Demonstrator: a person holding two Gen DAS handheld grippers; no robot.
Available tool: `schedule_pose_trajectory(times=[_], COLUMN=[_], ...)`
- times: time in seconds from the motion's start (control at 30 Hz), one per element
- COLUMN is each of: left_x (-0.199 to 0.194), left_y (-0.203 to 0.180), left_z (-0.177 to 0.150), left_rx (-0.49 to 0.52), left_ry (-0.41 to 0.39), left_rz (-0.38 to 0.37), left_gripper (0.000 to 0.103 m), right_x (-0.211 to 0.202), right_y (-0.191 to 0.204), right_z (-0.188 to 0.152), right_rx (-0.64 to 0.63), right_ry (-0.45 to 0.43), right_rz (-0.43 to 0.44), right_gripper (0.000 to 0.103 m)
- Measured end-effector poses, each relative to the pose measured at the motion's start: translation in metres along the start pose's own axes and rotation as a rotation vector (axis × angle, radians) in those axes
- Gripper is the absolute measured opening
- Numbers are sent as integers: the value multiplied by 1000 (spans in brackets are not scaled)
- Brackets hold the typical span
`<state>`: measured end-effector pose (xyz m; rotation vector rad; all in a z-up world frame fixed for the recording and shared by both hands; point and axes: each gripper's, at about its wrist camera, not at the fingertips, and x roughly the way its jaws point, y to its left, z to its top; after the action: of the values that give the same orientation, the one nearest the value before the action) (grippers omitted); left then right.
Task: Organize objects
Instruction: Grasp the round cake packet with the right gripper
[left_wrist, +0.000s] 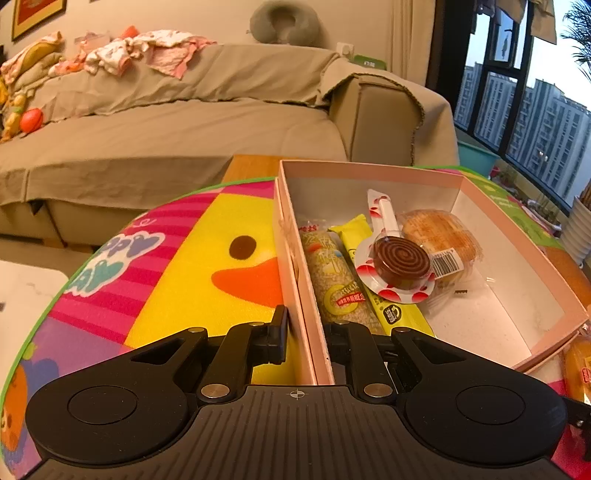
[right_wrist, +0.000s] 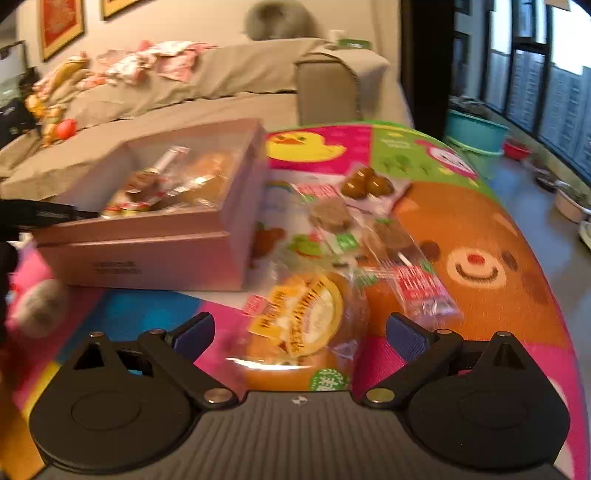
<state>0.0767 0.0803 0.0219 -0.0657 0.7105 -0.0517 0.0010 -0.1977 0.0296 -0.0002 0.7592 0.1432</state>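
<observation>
A pink cardboard box (left_wrist: 524, 243) sits on a cartoon play mat (left_wrist: 192, 258). It holds a rice bar (left_wrist: 334, 280), a yellow stick pack (left_wrist: 373, 266), a spiral lollipop (left_wrist: 400, 262) and a wrapped cake (left_wrist: 439, 236). My left gripper (left_wrist: 306, 332) is shut on the box's left wall, one finger outside, one inside. In the right wrist view the box (right_wrist: 155, 254) is at the left. My right gripper (right_wrist: 299, 332) is open around a wrapped round bun (right_wrist: 306, 325) lying on the mat. Beyond it lie several packaged snacks (right_wrist: 369, 218).
A couch (left_wrist: 184, 122) with clothes and toys stands behind the table. Tall windows (left_wrist: 535, 110) are at the right. Teal tubs (right_wrist: 476, 136) and pots sit on the floor at the right. A blurred grey object (right_wrist: 40, 306) lies at the mat's left edge.
</observation>
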Motion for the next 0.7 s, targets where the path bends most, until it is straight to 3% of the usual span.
schedule_pose_trajectory(times=[0.17,0.37,0.7], left_x=[3,5,4], left_y=[3,11,9], left_z=[2,0,0], left_rx=[27,18,18], left_ry=[5,-6,-4], left_rz=[-27,-61,-59], left_gripper=[16,16,16], right_x=[-1,3,2], right_y=[8,6,6], right_z=[-10,-8,-8], right_rx=[-44,-39,-28], right_ry=[-49,-36,-37], right_rz=[-36,-26,-19], right_gripper=[100,103,103])
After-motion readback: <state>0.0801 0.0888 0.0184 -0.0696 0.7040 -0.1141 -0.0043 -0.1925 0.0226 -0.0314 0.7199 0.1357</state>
